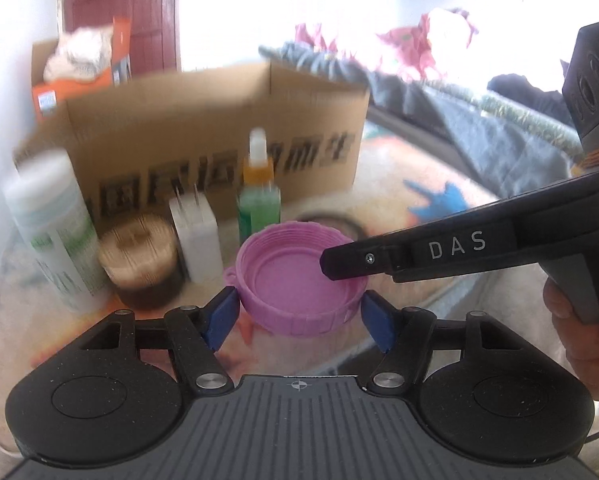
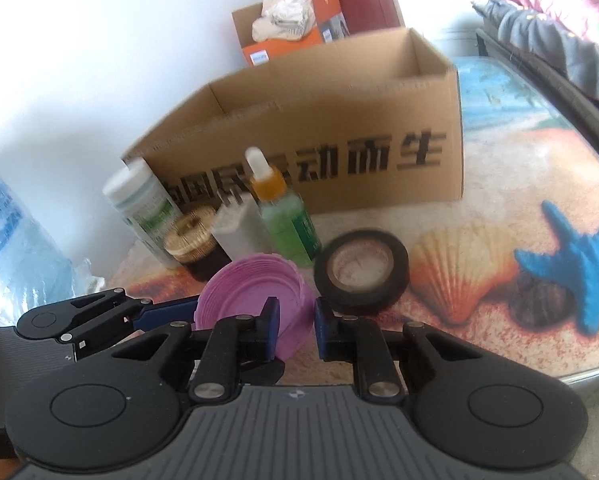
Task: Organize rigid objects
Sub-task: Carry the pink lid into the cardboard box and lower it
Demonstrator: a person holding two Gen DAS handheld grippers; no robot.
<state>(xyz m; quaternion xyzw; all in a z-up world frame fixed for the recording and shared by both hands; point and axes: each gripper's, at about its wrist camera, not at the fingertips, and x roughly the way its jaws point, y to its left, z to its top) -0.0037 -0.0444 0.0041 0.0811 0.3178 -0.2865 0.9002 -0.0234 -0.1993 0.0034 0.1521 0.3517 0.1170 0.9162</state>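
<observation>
I am looking along my left gripper first: its blue pads are standing wide apart on either side of the pink lid, close to its ribbed rim, though I cannot tell whether either pad is quite touching it. The lid is lying open side up between them. My right gripper is reaching over it from the right; in its own camera the two blue pads are sitting only a narrow gap apart, with the near edge of the lid's wall between them. The left pad is lying against the lid's inner side and the right pad just beside the outer side, but I cannot tell whether they are actually pinching it.

Just beyond the lid, a row of things is standing near the front of the cardboard box: a white bottle with green print, a dark jar with a gold top, a white plug adapter and a green dropper bottle. A roll of black tape is lying flat just right of the lid. Everything is resting on a glass tabletop printed with shells and a blue starfish. A large water bottle is standing at the far left.
</observation>
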